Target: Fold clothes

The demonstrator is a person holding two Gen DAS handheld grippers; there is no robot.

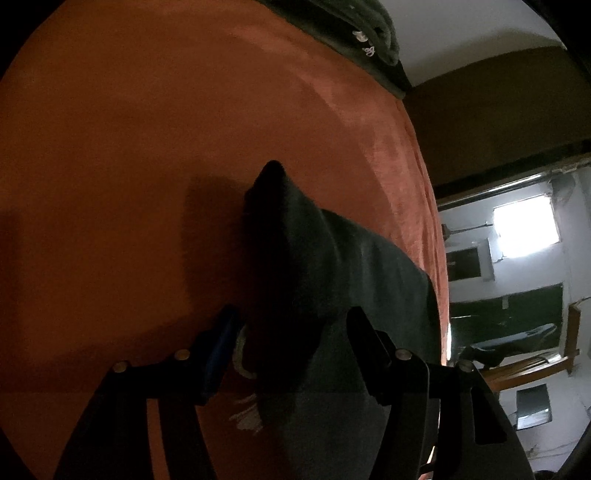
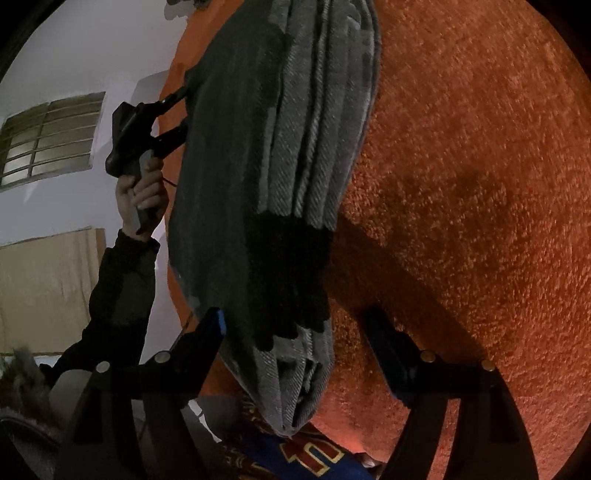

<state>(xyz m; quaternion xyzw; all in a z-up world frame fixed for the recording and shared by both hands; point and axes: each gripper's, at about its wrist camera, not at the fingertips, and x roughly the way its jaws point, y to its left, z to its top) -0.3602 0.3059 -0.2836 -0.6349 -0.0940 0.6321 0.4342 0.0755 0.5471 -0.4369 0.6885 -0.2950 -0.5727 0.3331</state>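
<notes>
Surface: your work area is an orange spread (image 2: 480, 184), coarse looped pile, filling the right wrist view from 12 to 5 o'clock.

Room: pale walls; a barred window (image 2: 51, 136) at 9 o'clock in the right view; a bright window (image 1: 526, 229) at 3 o'clock in the left view.

Task item: a grey garment (image 2: 280, 155), twill weave, folded into a long ridged bundle, lying on the spread and running from 12 to 6 o'clock.

Other cloth: blue fabric with yellow-edged red lettering (image 2: 314, 458) at 6 o'clock; a dark green bundle (image 1: 354, 33) at 12 o'clock.

Your left gripper (image 1: 291, 332): released, fingers astride the dark cloth without pinching it.

Your right gripper (image 2: 295, 325): released, fingers spread either side of the bundle's end.
</notes>
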